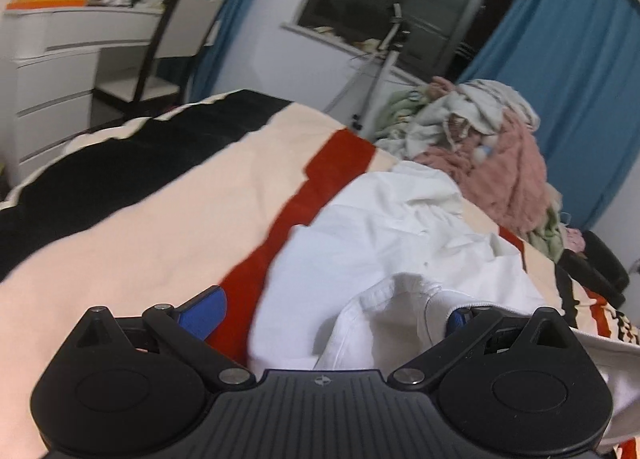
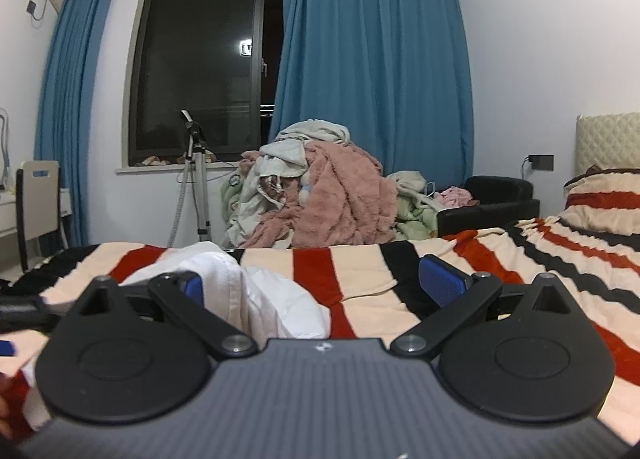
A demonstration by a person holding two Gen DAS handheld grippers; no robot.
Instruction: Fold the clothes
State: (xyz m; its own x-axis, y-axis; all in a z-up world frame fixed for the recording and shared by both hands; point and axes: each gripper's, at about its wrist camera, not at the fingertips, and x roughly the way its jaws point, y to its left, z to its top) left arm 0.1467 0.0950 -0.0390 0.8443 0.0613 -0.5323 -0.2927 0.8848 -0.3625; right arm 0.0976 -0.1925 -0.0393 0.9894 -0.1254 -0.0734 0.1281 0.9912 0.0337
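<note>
A white garment (image 1: 384, 235) lies crumpled on the striped bed cover (image 1: 160, 219). My left gripper (image 1: 332, 315) is open, low over the garment's near edge; a fold of white cloth rises between the blue pads and covers most of the right one. In the right wrist view the same white garment (image 2: 276, 299) bunches up between the fingers. My right gripper (image 2: 316, 283) is open, with the cloth lying against its left pad (image 2: 192, 285). The right pad (image 2: 440, 279) is bare over the striped cover (image 2: 360, 271).
A heap of pink, green and white laundry (image 2: 320, 195) stands beyond the far bed edge, also in the left wrist view (image 1: 480, 143). A tripod (image 2: 196, 187) stands by the window. A white dresser (image 1: 60, 71) and chair (image 1: 176, 35) are at left. A pillow (image 2: 604, 203) lies at right.
</note>
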